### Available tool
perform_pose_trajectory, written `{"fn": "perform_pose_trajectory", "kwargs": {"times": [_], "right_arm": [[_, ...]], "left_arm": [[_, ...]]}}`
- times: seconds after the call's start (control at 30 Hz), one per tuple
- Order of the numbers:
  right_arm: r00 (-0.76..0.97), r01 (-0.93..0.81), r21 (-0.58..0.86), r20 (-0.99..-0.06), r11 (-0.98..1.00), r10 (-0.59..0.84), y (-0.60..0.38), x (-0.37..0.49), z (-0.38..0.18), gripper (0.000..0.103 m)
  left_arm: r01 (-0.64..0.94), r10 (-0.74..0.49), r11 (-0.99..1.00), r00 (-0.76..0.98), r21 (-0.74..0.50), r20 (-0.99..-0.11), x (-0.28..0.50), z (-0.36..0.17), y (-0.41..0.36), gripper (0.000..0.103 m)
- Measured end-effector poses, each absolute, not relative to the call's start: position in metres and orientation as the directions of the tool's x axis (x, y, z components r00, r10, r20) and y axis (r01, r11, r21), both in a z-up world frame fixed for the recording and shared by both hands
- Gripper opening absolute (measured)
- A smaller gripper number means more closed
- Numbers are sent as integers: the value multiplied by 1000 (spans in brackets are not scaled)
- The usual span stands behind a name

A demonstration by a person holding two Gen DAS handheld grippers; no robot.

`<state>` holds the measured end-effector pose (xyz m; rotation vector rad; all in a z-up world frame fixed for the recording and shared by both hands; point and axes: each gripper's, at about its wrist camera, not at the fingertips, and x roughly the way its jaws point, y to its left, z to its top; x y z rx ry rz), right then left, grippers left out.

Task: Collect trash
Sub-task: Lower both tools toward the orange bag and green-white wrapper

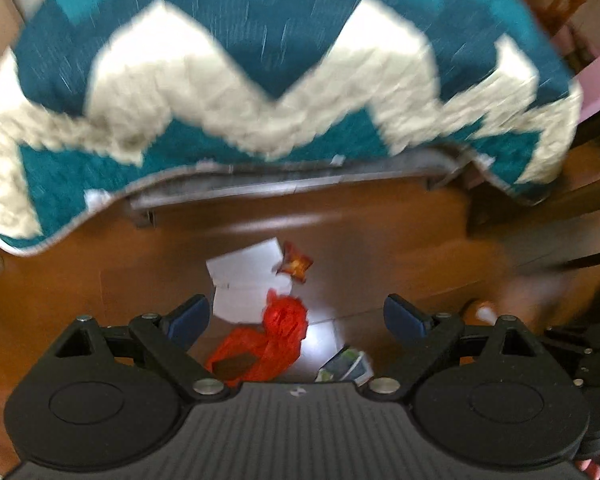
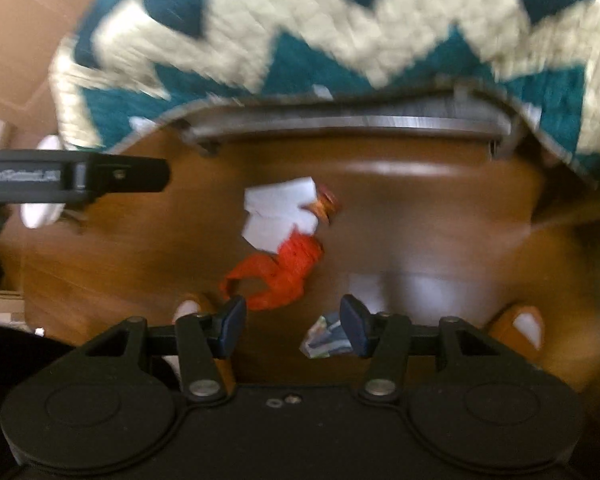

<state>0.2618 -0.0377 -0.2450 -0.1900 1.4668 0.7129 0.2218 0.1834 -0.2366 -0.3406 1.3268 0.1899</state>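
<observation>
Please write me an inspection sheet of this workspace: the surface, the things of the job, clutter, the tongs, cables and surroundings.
Surface: brown wooden floor, glossy, with light glare.
Job's things: white paper sheets, a red plastic bag, a small orange-red wrapper and a crumpled printed packet, all lying close together on the floor.
Clutter: nothing seen beyond the trash.
Tongs: left tongs open, nothing between them; right tongs open, empty, above the bag and packet.
Cables: nothing seen.
Surroundings: teal and white zigzag blanket hanging over a grey frame; the person's shoe tips near the trash. Pictures are blurred.
</observation>
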Motion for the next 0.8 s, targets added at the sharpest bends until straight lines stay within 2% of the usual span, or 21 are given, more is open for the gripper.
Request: {"fn": "perform_pose_trajectory", "kwargs": {"times": [0.2, 0.4, 0.63, 0.8], "right_arm": [[-189, -436, 279, -958, 856, 216, -33, 268, -344, 52], [-282, -311, 259, -944, 915, 171, -32, 269, -418, 52], [-374, -268, 228, -920, 936, 117, -20, 262, -479, 52], [-435, -252, 212, -897, 944, 86, -16, 257, -515, 51]], "left_arm": [[-325, -85, 940, 77, -106, -993, 236, -325, 182, 95], [-299, -90, 951, -38, -75, -995, 251, -395, 173, 95], [-370, -132, 926, -148, -69, -980, 259, -473, 178, 94], [-370, -164, 926, -200, -80, -966, 258, -509, 170, 94]]}}
